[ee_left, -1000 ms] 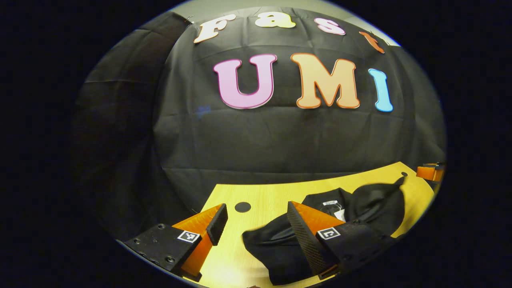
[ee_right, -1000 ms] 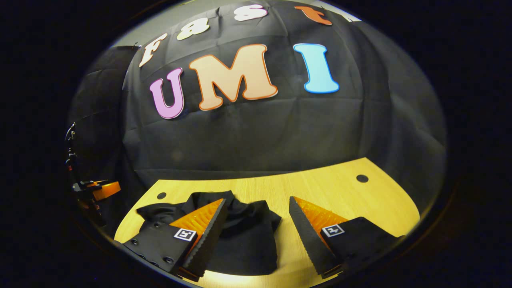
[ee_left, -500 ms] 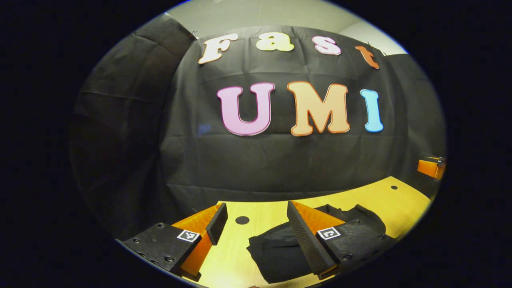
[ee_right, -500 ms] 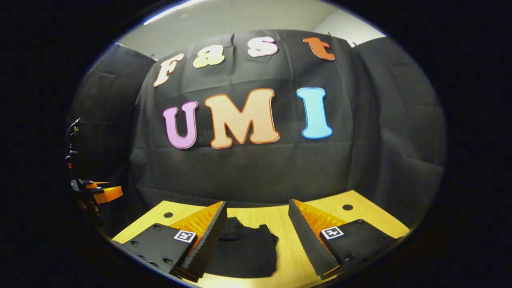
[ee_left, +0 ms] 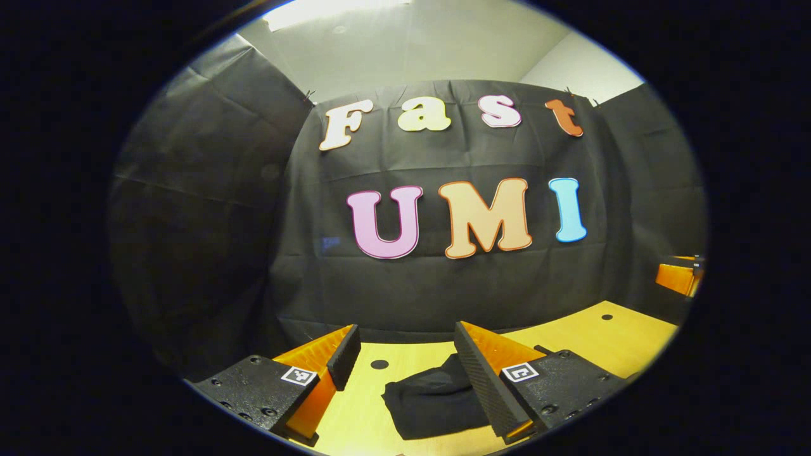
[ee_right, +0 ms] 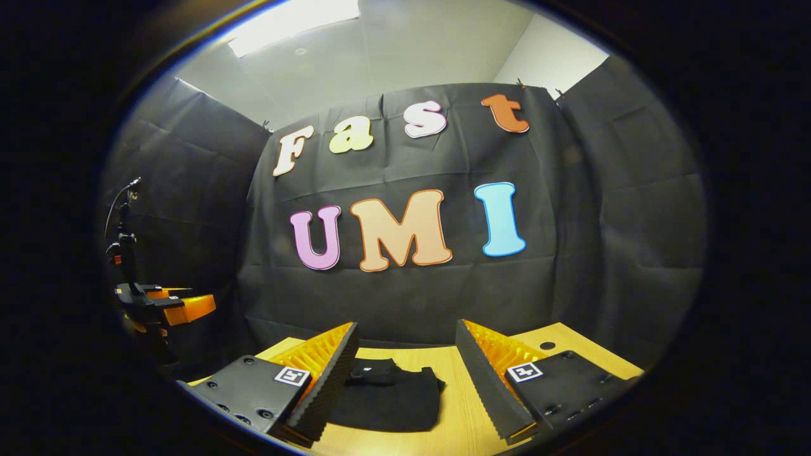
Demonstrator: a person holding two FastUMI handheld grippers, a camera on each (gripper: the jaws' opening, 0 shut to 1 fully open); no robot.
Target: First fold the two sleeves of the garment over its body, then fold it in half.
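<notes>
A black garment (ee_left: 431, 399) lies folded into a small flat bundle on the yellow wooden table (ee_left: 608, 335). In the left gripper view my left gripper (ee_left: 405, 361) stands open above the table, its right finger overlapping the bundle's right side without touching it. The same garment (ee_right: 386, 399) shows in the right gripper view, between and beyond the fingers of my right gripper (ee_right: 405, 361), which is open and holds nothing. Both grippers hang above and short of the cloth. The right gripper (ee_left: 678, 275) shows at the far right edge of the left gripper view, and the left gripper (ee_right: 168, 307) at the far left of the right gripper view.
Round dark holes (ee_left: 379, 364) mark the tabletop, another hole (ee_right: 547, 346) lying near its right side. The black cloth wall (ee_left: 443, 291) closes off the back of the table. A stand with cables (ee_right: 123, 240) rises at the left.
Both grippers have drawn back and tilted upward, away from the garment, so more wall and ceiling shows. The garment, loosely spread a second ago, now lies as a smaller folded bundle.
</notes>
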